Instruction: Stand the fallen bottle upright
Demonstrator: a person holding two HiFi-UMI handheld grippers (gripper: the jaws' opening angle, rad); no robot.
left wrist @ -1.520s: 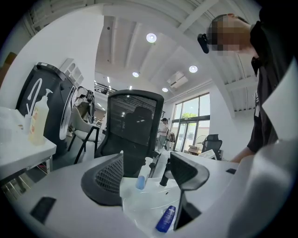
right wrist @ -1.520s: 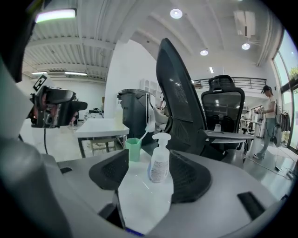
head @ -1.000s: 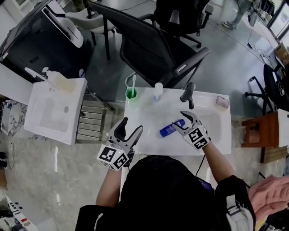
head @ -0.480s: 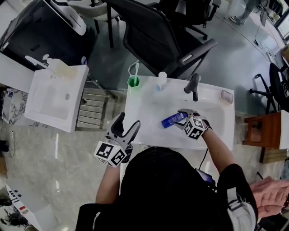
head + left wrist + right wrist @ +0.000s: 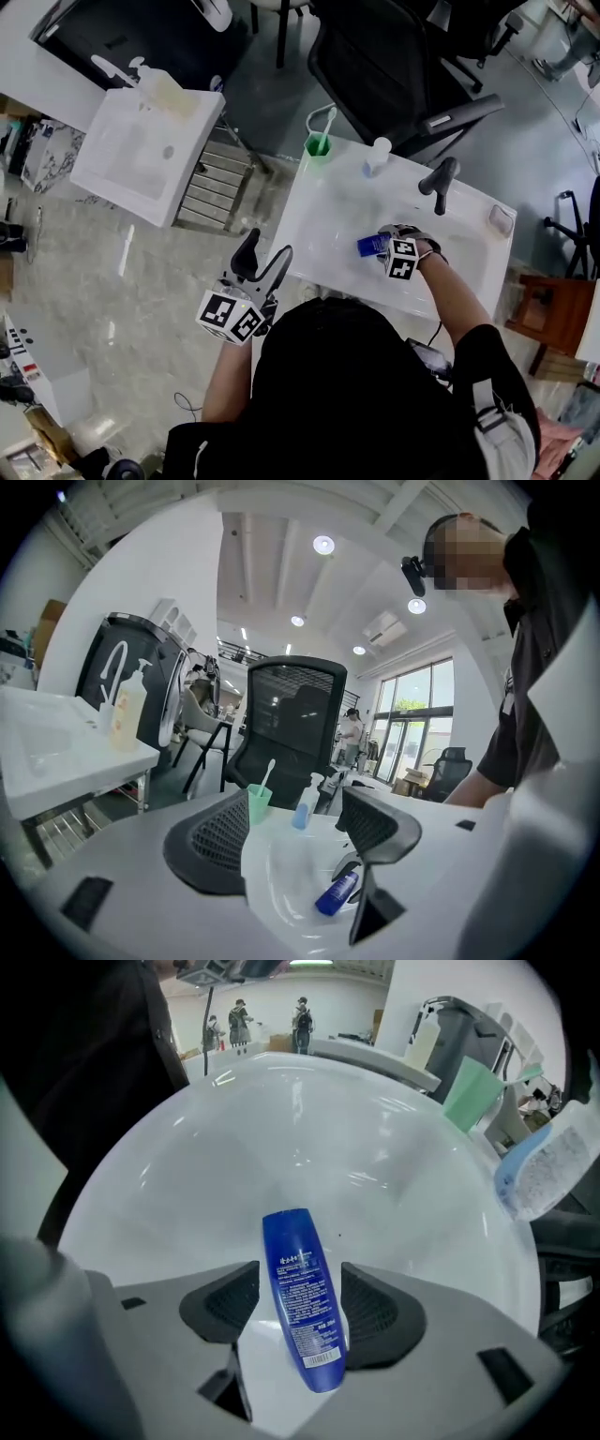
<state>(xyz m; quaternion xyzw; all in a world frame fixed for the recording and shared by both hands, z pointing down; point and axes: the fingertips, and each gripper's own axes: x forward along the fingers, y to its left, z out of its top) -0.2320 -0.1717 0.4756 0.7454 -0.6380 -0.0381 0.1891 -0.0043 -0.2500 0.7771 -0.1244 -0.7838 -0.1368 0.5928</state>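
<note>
A blue bottle (image 5: 372, 246) lies tilted in the white sink basin (image 5: 323, 225), its flat cap end toward the gripper. My right gripper (image 5: 384, 244) is shut on it, one pad on each side of the bottle's (image 5: 302, 1297) lower body. In the right gripper view the right gripper (image 5: 300, 1305) straddles it over the basin's white floor. The left gripper view shows the bottle (image 5: 337, 892) low in the bowl. My left gripper (image 5: 269, 247) hangs open and empty at the sink's front left corner, apart from the bottle. In its own view the left gripper (image 5: 295, 855) holds nothing.
At the sink's back edge stand a green cup with a toothbrush (image 5: 319, 143), a clear pump bottle (image 5: 375, 155) and a dark faucet (image 5: 439, 178). A soap dish (image 5: 500, 218) sits at the right. Another white sink (image 5: 141, 150) is to the left, office chairs (image 5: 394, 66) behind.
My right gripper has closed round the blue bottle and shifted it a little toward the basin's back. The head camera has swung; my left gripper stays open in place.
</note>
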